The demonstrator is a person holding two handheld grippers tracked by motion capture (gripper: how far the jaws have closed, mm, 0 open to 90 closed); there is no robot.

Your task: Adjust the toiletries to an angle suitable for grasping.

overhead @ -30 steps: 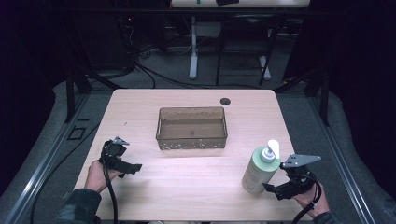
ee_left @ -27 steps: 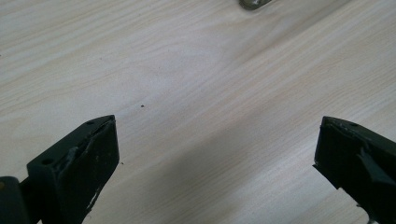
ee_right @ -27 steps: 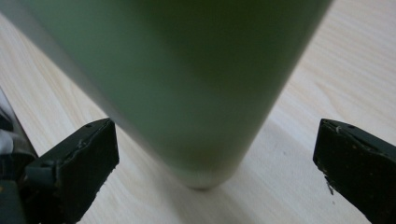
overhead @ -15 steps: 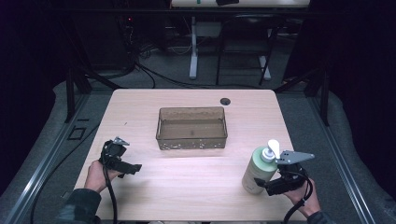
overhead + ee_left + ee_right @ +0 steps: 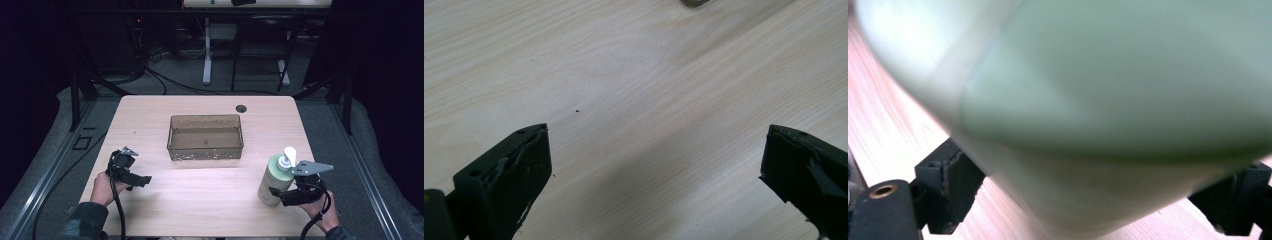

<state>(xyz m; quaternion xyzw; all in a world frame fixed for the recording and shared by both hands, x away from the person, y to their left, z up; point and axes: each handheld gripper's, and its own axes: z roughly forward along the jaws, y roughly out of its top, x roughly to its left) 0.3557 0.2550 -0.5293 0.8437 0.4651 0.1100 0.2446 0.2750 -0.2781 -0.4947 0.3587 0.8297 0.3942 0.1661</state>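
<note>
A dark room with cables and desk legs is surrounding a pale wooden surface (image 5: 210, 200). At its centre, a smoky see-through bin (image 5: 206, 136) is sitting open and looking empty. At about four o'clock from the bin, near the front edge, a pale green pump bottle (image 5: 274, 179) with a white pump head is standing upright. At eight o'clock from the bin, the left gripper (image 5: 142, 179) is resting low on bare wood in the person's hand, well apart from everything; its own view shows its jaws spread wide with nothing between them.

The right gripper (image 5: 278, 194) is reaching in at the bottle's base from the three o'clock side. In the right gripper view the green body (image 5: 1118, 110) is bulging between the two black jaws, which are standing wide on either flank; whether they are already pressing the plastic is hard to tell.

The risk, as I judge it: the hold is sitting very low on a tall, rounded, smooth bottle, so lifting could be tipping it over or letting it slip.
</note>
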